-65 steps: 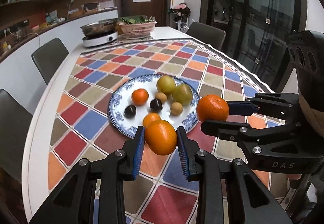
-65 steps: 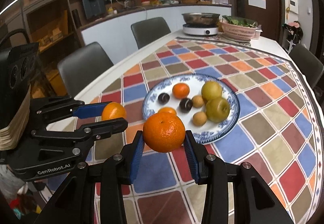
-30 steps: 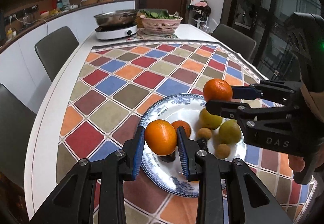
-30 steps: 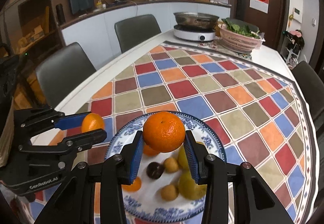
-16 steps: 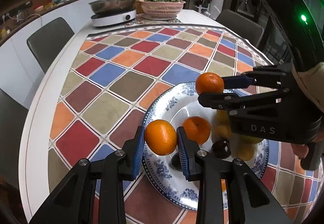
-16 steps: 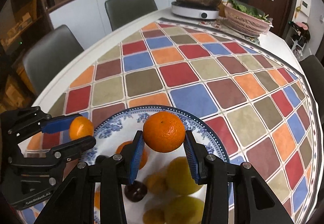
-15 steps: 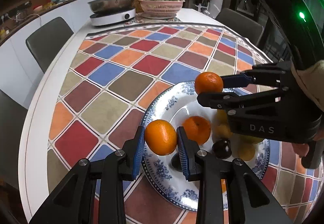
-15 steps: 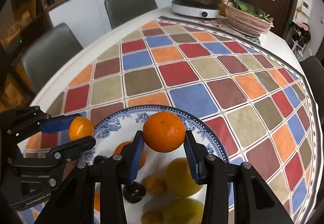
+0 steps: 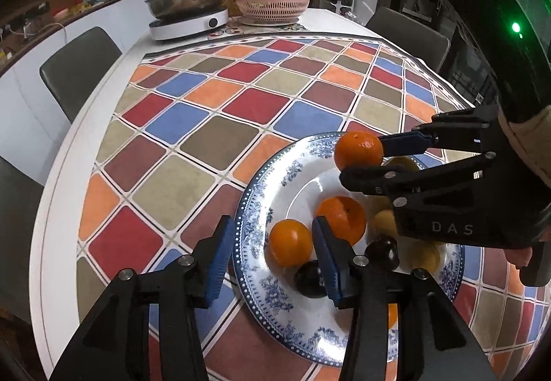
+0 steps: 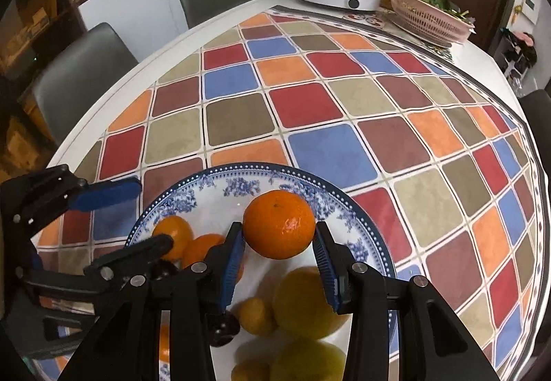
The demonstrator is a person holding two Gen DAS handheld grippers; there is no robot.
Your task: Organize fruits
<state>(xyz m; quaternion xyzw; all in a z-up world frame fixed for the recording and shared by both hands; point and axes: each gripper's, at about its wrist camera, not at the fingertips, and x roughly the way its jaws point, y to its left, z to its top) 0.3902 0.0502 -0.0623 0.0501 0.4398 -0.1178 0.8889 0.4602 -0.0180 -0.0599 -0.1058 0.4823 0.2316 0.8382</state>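
Note:
A blue-and-white plate (image 9: 261,277) holds oranges, dark plums, yellow-green pears and small yellow fruits. My left gripper (image 9: 272,253) is open over the plate's left rim; the orange (image 9: 291,243) it held lies on the plate between its fingers, loose. It also shows in the right wrist view (image 10: 174,236), with the left gripper (image 10: 127,219) open. My right gripper (image 10: 279,253) is shut on a tangerine (image 10: 279,224) above the plate (image 10: 220,184). In the left wrist view that tangerine (image 9: 359,150) hangs over the plate's far side.
A checkered tablecloth (image 9: 213,105) covers the white round table. An induction cooker with a steel pan (image 9: 189,19) and a pink basket of greens (image 9: 272,5) stand at the far end. Grey chairs (image 9: 79,67) ring the table.
My left gripper has opened and let its orange go onto the plate. Both grippers have moved forward and lower over the plate. The right gripper still holds its tangerine.

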